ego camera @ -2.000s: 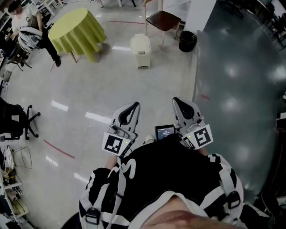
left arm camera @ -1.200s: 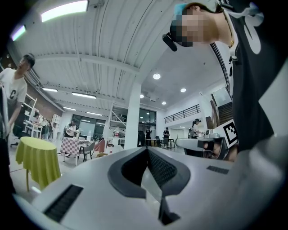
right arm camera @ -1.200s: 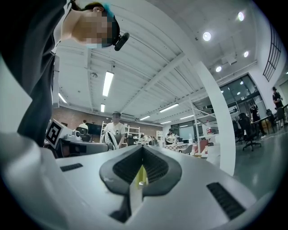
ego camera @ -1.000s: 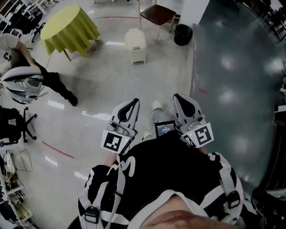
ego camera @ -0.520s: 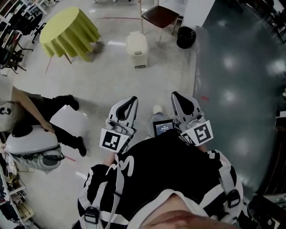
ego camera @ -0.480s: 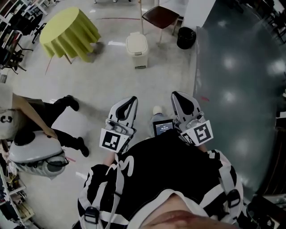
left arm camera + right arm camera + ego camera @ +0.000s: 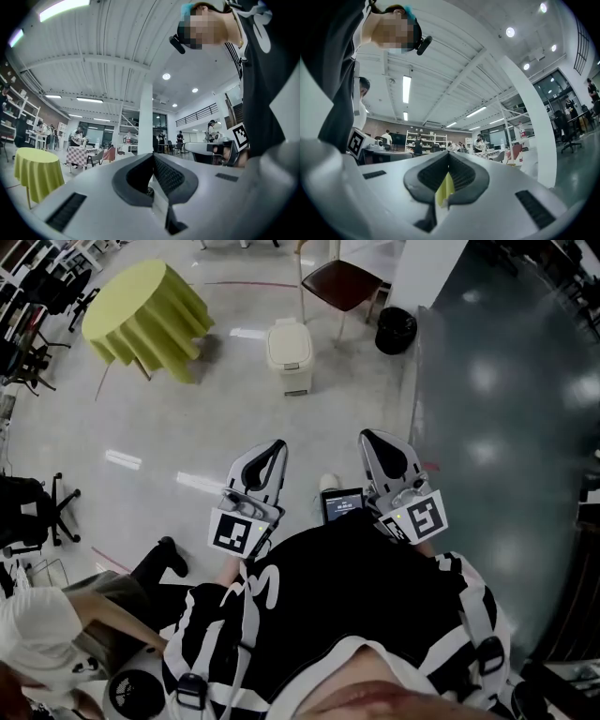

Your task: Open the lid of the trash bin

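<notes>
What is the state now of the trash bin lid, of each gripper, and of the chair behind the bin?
Trash bin lid: closed.
Left gripper: shut, jaws together, far from the bin.
Right gripper: shut, jaws together, far from the bin.
Chair: upright, seat unoccupied.

- A big open-plan lab hall: a polished pale floor [image 7: 187,427] with taped lines spreads round a table under a yellow-green cloth [image 7: 145,310].
- Beyond that table stand a white pillar [image 7: 145,119], glass fronts and people at desks.
- A high ribbed ceiling [image 7: 108,51] carries strip lights.
- There are storage shelves [image 7: 423,139], and a black office chair [image 7: 33,507] near the table.
</notes>
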Available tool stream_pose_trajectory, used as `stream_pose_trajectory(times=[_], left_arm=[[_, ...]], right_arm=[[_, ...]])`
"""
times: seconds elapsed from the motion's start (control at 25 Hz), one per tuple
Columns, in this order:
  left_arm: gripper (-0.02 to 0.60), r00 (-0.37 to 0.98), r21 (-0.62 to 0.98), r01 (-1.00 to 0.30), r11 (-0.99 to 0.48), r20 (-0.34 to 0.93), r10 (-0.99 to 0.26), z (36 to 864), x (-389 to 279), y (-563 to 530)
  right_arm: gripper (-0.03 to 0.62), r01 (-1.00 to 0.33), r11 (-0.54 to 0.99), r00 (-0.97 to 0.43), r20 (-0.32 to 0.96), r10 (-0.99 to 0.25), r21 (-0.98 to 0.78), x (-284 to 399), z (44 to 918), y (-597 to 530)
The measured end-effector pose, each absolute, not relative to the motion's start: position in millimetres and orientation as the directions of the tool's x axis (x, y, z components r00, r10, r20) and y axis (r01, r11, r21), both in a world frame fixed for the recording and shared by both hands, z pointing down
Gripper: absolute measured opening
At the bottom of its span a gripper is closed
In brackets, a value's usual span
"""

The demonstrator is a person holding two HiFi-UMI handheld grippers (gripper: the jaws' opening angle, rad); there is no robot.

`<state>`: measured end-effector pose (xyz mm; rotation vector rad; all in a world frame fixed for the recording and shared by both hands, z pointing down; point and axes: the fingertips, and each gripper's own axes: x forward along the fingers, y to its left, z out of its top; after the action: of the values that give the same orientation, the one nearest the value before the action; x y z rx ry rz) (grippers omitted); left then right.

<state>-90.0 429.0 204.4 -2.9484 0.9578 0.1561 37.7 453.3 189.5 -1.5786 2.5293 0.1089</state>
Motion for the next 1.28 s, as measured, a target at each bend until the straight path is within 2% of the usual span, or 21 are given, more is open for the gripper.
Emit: stream_pose_trajectory(times=[1.28], left_arm=[[0.008, 0.725, -0.008, -0.684, -0.729, -0.121, -0.678, 194, -29, 278]], right_arm=[[0.006, -0.839, 0.543, -0.531, -0.170, -0.830, -0.031, 102, 185, 288]])
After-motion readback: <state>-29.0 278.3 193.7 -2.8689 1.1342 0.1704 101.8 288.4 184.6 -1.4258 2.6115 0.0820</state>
